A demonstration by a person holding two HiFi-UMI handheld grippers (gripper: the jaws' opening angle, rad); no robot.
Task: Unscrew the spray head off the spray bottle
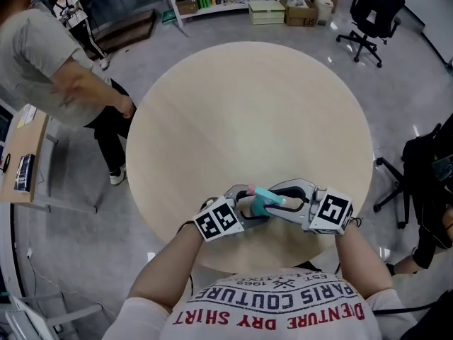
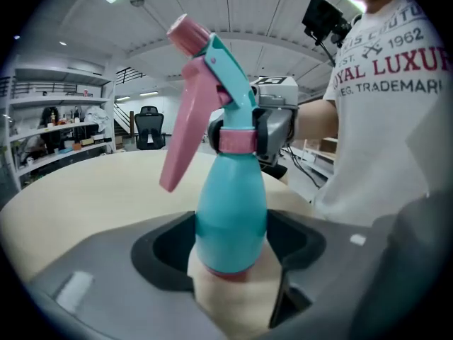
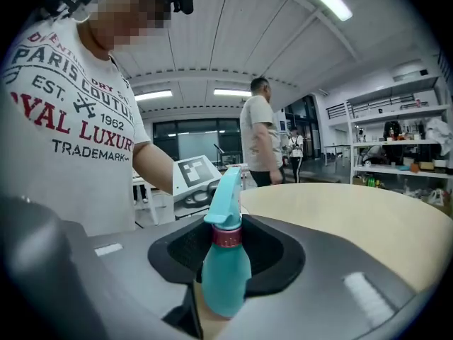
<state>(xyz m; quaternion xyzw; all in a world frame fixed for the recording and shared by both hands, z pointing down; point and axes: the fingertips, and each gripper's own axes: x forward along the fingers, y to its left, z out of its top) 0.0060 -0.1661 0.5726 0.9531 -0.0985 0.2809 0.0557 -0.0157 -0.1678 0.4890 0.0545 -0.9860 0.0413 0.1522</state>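
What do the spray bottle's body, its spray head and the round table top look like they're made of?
Bottle body: teal plastic by its look, smooth, with a soft sheen. Spray head: moulded plastic, teal housing with pink trigger, nozzle and collar; satin. Table top: pale wood or wood-look laminate, an even beige surface without glare; I cannot tell which.

A: Head view. Spray bottle [image 1: 270, 200] mostly covered by left claw [image 1: 253, 208] and right claw [image 1: 282, 198]; only a teal and pink sliver shows.
B: Noted. Bystander [image 1: 42, 69] cut off at top-left edge. Shelf goods [image 1: 205, 0] too small to name.
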